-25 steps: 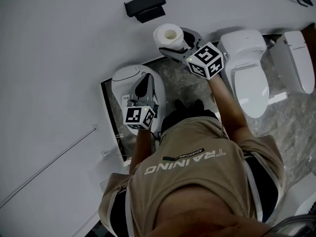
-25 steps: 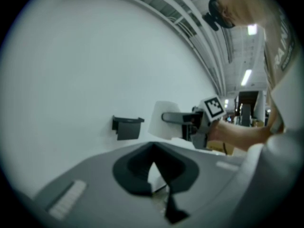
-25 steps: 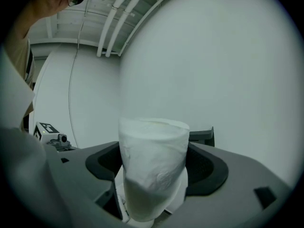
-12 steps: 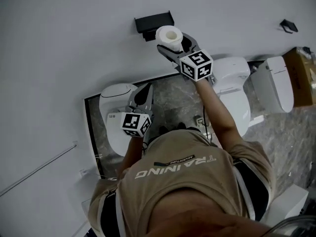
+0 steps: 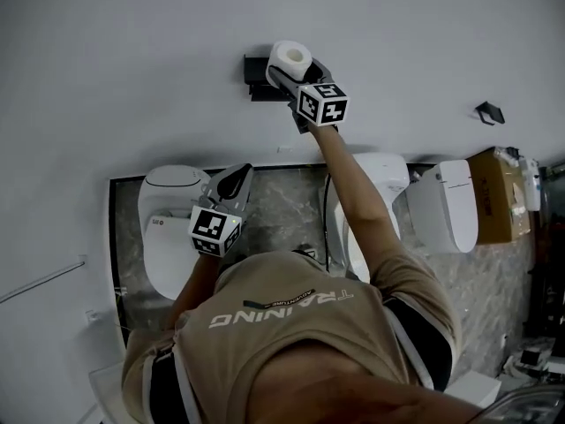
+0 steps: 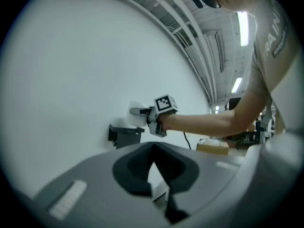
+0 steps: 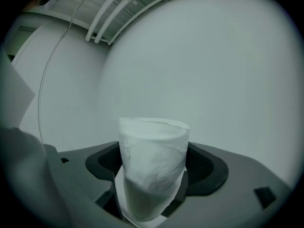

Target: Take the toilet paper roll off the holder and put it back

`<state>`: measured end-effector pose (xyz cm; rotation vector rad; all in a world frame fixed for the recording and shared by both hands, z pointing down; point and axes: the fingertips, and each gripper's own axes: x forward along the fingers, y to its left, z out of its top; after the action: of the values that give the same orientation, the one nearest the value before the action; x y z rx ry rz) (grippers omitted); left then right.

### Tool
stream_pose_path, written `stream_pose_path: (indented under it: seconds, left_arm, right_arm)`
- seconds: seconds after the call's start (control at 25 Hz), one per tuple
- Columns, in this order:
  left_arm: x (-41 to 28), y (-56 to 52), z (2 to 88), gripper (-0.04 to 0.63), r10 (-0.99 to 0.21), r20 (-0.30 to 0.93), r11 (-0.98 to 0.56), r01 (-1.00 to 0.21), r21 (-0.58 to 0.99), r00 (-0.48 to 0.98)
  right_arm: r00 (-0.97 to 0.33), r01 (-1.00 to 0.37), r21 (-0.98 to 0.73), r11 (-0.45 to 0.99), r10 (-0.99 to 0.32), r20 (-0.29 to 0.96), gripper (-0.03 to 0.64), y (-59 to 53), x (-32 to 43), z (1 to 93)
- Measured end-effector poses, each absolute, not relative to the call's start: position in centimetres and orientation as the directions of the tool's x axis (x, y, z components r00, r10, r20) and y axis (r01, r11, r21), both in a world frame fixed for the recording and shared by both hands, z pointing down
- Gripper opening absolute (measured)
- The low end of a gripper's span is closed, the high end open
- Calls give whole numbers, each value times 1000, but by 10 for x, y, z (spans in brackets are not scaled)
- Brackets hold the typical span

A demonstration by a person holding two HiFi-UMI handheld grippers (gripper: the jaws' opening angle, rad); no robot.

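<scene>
White roll (image 5: 290,56) is now right in front of the black holder (image 5: 254,64) on the wall, at the upper middle of the frame. A second ago it was lower and to the right, with a gap. The right gripper (image 5: 291,69) has its jaws partly open, squeezing the roll's sides. The left gripper (image 5: 238,173) is lower left, by a toilet (image 5: 163,193). Its jaws are closed together on nothing.

The toilet paper roll (image 5: 289,57) is white, the holder (image 5: 256,78) black, the wall (image 5: 132,60) pale grey, the person's shirt (image 5: 291,334) tan.
</scene>
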<state>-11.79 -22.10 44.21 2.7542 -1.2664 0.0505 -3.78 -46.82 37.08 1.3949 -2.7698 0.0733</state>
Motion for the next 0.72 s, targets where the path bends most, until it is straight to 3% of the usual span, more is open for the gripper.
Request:
stream_pose_path:
  seconds: [0.16, 0.44, 0.72]
  left_arm:
    - [-125, -222, 442, 3, -763, 86, -635, -768, 84, 641]
    - [-136, -220, 442, 3, -782, 84, -614, -786, 66, 618]
    - [-141, -221, 442, 3, -785, 86, -612, -790, 50, 614]
  right_arm:
    - [-588, -808, -10, 589, -805, 81, 347, -501, -52, 372]
    - [-458, -877, 65, 476, -869, 186, 347, -532, -61, 395]
    - [-420, -884, 125, 450, -884, 206, 348, -536, -65, 402]
